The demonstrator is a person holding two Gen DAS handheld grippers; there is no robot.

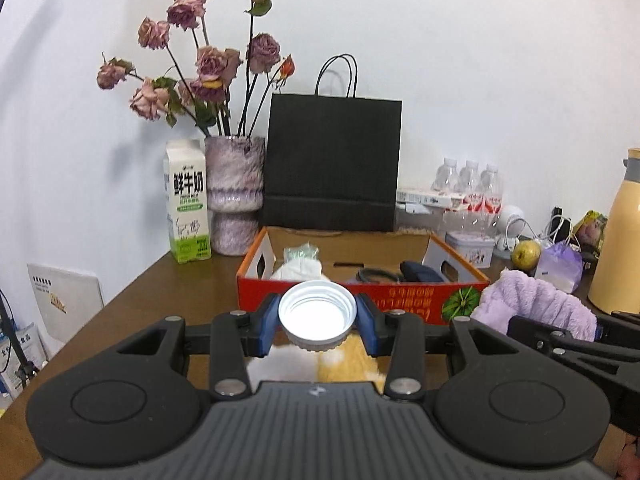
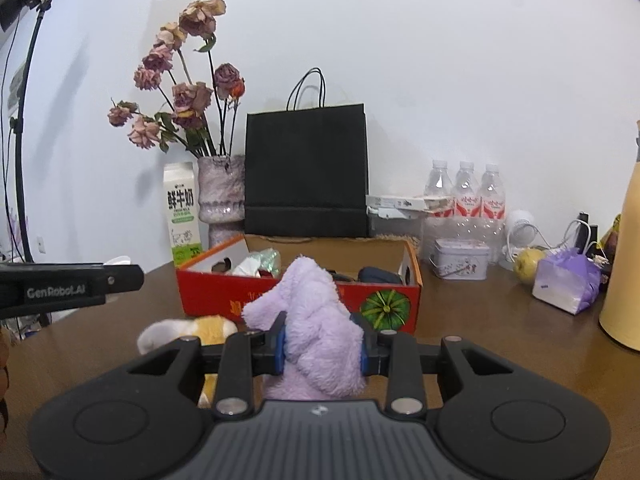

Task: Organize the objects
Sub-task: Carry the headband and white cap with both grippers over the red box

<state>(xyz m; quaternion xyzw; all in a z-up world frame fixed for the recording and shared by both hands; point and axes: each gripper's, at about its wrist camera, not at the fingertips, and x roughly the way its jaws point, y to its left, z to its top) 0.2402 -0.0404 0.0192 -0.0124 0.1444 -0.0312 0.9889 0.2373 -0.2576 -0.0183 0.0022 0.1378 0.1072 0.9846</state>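
Observation:
My left gripper [image 1: 317, 320] is shut on a white ribbed screw cap [image 1: 317, 315], its hollow side facing the camera, held just in front of the red and orange cardboard box [image 1: 352, 300]. My right gripper [image 2: 322, 346] is shut on a fluffy purple cloth [image 2: 320, 320], lifted above the brown table before the same box [image 2: 304, 300]; that cloth [image 1: 536, 304] also shows at the right of the left wrist view. An orange and white plush item [image 2: 200, 328] lies on the table under the grippers. The box holds white tissue [image 1: 300, 266] and dark items [image 1: 420, 272].
Behind the box stand a milk carton [image 1: 187, 204], a vase of dried roses [image 1: 235, 196], a black paper bag [image 1: 332, 164] and water bottles [image 1: 470, 188]. At the right are a tin [image 1: 470, 246], a pear [image 1: 526, 254], a purple tissue pack [image 1: 560, 266] and a yellow flask [image 1: 620, 240].

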